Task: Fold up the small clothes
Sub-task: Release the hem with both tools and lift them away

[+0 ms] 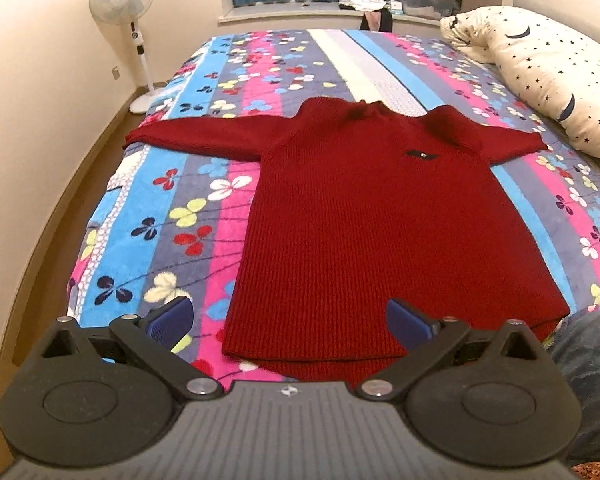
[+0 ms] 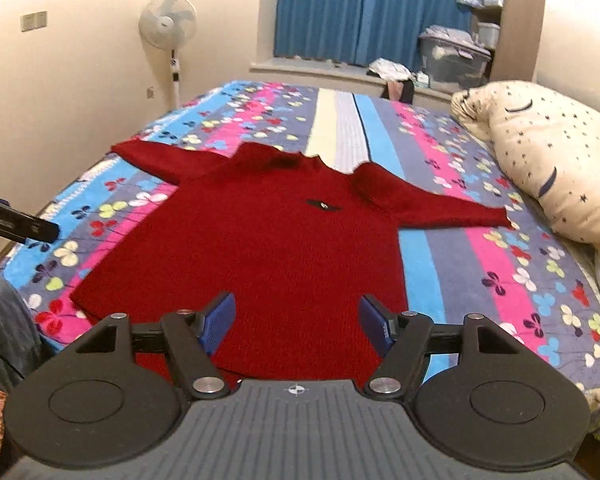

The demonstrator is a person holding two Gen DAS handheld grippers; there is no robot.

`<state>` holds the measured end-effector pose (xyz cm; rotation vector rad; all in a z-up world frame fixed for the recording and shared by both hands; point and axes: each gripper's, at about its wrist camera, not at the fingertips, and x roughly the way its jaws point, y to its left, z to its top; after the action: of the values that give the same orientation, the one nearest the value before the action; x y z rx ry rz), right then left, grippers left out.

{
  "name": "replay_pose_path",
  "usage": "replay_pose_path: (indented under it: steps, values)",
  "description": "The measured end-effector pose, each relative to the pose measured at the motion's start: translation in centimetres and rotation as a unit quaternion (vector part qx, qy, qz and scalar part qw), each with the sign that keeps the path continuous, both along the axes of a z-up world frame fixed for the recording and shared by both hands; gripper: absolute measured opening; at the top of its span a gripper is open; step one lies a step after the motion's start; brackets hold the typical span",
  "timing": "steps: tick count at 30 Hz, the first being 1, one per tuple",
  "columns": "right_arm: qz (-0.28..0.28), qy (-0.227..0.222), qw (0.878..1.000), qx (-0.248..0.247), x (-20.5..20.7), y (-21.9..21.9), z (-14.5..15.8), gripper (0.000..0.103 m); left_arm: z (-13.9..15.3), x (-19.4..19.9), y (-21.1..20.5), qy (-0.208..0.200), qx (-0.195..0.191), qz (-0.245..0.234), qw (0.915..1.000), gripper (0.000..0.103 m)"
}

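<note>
A dark red knit sweater (image 1: 364, 216) lies flat, front up, on the bed, sleeves spread out to both sides, collar at the far end and hem nearest me. It has a small dark badge (image 1: 419, 155) on the chest. It also shows in the right wrist view (image 2: 268, 248). My left gripper (image 1: 290, 324) is open and empty, hovering just above the hem's left part. My right gripper (image 2: 298, 326) is open and empty above the hem's right part. The left gripper's tip (image 2: 28, 230) shows at the left edge of the right wrist view.
The bed carries a striped floral blanket (image 1: 172, 208). A cream star-print pillow (image 1: 556, 76) lies at the right. A standing fan (image 1: 128, 4) is by the left wall. A window sill with blue curtains (image 2: 360, 12) and storage boxes (image 2: 452, 60) is beyond the bed.
</note>
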<state>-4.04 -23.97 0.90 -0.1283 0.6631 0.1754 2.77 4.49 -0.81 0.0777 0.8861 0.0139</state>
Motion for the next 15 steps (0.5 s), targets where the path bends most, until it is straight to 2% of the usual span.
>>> replay_pose_path:
  steps: [7, 11, 15]
  values:
    - [0.031, 0.005, 1.000, -0.002, 2.0, 2.4, -0.3, 0.072, -1.1, 2.3, 1.0, 0.019, -0.004, 0.019, 0.9996, 0.103]
    - [0.027, 0.017, 0.999, 0.002, 4.5, 3.2, -1.1, 0.072, -2.0, 5.2, 2.9, 0.033, -0.012, 0.054, 0.9980, 0.103]
    - [0.018, 0.035, 0.999, 0.002, 7.7, 4.0, -2.4, 0.072, -3.2, 9.3, 4.9, 0.040, 0.021, 0.091, 0.9948, 0.103]
